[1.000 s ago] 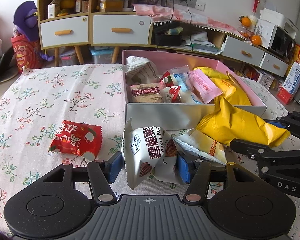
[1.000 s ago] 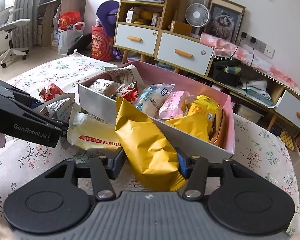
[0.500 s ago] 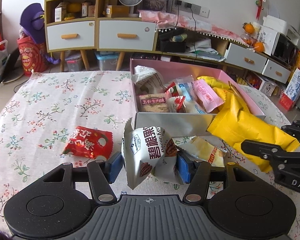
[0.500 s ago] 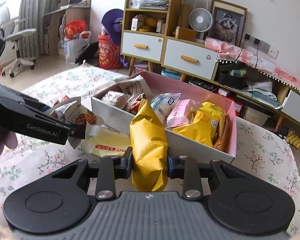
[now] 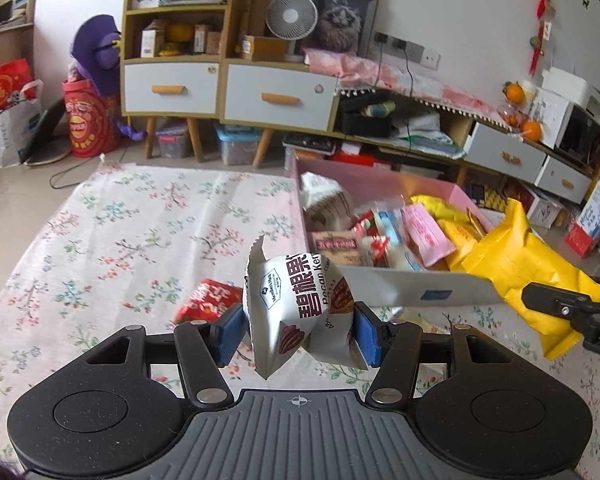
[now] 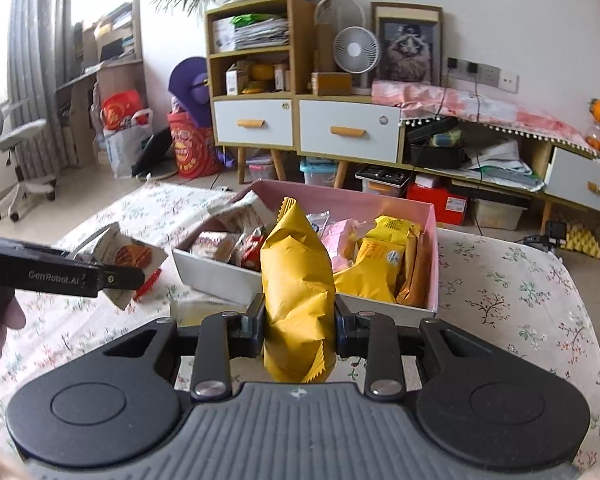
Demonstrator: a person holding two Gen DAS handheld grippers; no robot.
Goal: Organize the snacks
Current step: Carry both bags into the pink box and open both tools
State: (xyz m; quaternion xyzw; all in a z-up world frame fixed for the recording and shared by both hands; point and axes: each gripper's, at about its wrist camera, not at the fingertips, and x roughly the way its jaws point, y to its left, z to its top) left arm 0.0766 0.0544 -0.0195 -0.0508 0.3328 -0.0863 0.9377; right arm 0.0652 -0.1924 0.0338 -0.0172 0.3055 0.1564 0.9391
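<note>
Two snack bags are up in the air, one in each gripper. The left gripper (image 5: 298, 330) squeezes a white pecan bag (image 5: 296, 304) between its blue pads, just in front of the pink box (image 5: 380, 176). The right gripper (image 6: 296, 326) pinches a big yellow bag (image 6: 298, 284) that stands up tall at the near wall of the box. More snacks fill that box. One red packet (image 5: 210, 300) lies on the flowery tablecloth (image 5: 140, 224), near the left gripper.
</note>
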